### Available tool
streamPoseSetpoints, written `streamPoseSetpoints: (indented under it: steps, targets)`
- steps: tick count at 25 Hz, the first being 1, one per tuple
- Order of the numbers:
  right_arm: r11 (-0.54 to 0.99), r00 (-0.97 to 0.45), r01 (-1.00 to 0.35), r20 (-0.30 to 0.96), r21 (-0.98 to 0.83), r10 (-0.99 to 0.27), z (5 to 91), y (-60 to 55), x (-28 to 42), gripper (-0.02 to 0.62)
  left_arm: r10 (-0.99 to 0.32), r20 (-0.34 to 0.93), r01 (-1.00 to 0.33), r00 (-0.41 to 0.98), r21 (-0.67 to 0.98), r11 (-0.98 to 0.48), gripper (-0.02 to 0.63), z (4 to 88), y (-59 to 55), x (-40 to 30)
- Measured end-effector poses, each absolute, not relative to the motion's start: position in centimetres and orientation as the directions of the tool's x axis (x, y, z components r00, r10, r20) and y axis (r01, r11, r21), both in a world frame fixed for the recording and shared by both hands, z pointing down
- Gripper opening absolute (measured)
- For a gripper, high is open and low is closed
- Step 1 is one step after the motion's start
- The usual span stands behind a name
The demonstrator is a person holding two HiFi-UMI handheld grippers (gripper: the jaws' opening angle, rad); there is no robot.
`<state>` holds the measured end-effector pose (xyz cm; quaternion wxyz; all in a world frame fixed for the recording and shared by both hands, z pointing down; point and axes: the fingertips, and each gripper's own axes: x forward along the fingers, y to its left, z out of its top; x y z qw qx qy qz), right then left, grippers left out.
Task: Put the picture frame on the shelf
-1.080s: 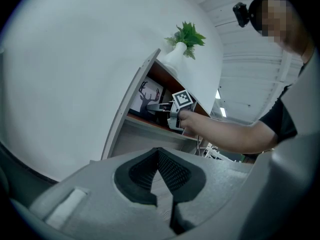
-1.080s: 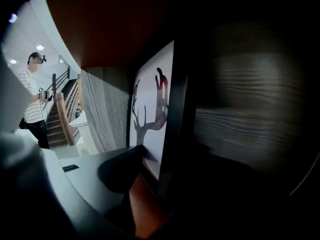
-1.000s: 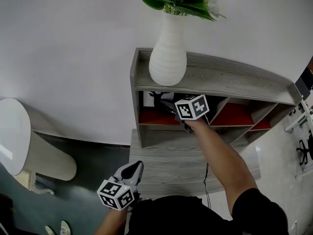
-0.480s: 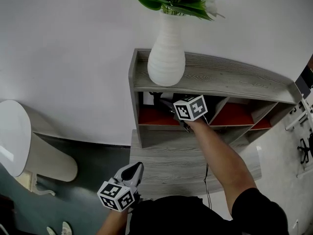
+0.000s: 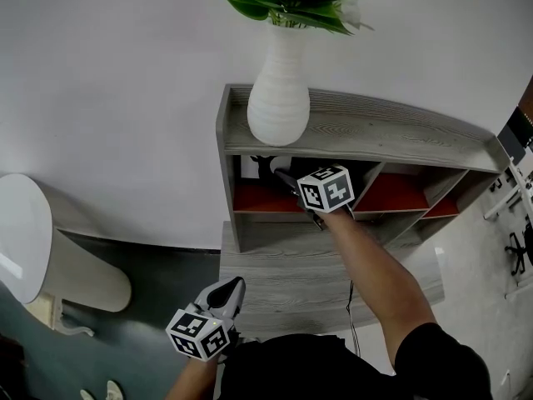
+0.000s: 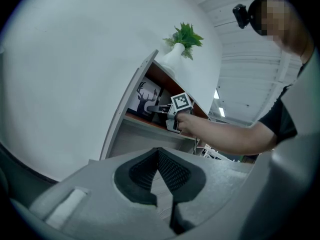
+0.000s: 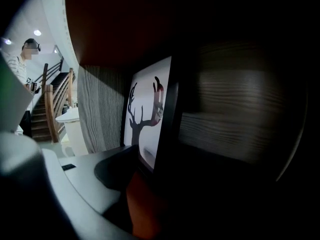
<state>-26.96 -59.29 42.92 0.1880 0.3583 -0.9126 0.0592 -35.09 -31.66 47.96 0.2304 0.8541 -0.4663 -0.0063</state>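
Note:
The picture frame [image 5: 252, 166], black-edged with a deer silhouette on white, stands upright in the shelf's leftmost compartment [image 5: 260, 198], on its red floor. My right gripper [image 5: 281, 174] reaches into that compartment, and its jaws have just been opening. In the right gripper view the frame [image 7: 150, 116] stands between the jaws. A strip of red floor shows between it and the left finger [image 7: 100, 176]; the right finger is lost in shadow. The left gripper view shows the frame [image 6: 148, 98] and the right gripper [image 6: 159, 109]. My left gripper [image 5: 230, 291] hangs shut and empty below the desk edge.
A white ribbed vase [image 5: 279, 98] with green leaves stands on the grey wooden shelf's top board [image 5: 391, 132], right above the compartment. A grey desk [image 5: 283, 265] carries the shelf. More red-floored compartments [image 5: 400, 194] lie to the right. A white rounded object [image 5: 25, 232] stands at the far left.
The right gripper sits a touch lower against the shelf opening, and the frame stays where it stood. The left gripper has not moved.

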Motion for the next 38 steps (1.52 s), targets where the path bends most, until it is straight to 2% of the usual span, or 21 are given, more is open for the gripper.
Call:
streamPoseSetpoints:
  steps: [11,17,19,23,26,31,38]
  targets:
    - [0.647,-0.641,-0.759,0.261,-0.073,-0.722,40.8,-55.0,-22.9,0.255,-0.75,0.216,-0.759,0.626,0.392,-0.52,0.009,48.0,-31.1,-34.3]
    - [0.666,-0.689,-0.724,0.177,-0.179,-0.703,40.5,-48.5,-21.4,0.252,-0.712,0.206,-0.725,0.672,0.383,-0.573,0.009,47.8,-31.3,-33.1]
    - [0.687,-0.719,-0.694,0.149,-0.216,-0.679,40.6,-46.1,-21.3,0.227,-0.697,0.198,-0.71,0.689,0.38,-0.593,0.009,47.4,-31.4,-32.6]
    - [0.706,-0.748,-0.653,0.088,-0.275,-0.658,40.9,-42.0,-20.9,0.091,-0.68,0.18,-0.69,0.711,0.363,-0.626,0.009,46.6,-31.4,-31.8]
    - [0.727,-0.766,-0.624,0.039,-0.285,-0.642,40.5,-39.0,-20.4,0.024,-0.682,0.166,-0.689,0.712,0.352,-0.634,0.009,45.9,-31.2,-31.2]
    - [0.803,-0.842,-0.512,-0.009,-0.306,-0.54,40.3,-33.2,-20.4,0.015,-0.716,0.135,-0.707,0.685,0.358,-0.61,0.009,45.0,-29.7,-29.7]
    - [0.757,-0.808,-0.58,0.091,-0.301,-0.582,44.2,-29.0,-15.1,0.015,-0.75,0.164,-0.745,0.641,0.369,-0.556,0.009,46.1,-26.1,-25.6]
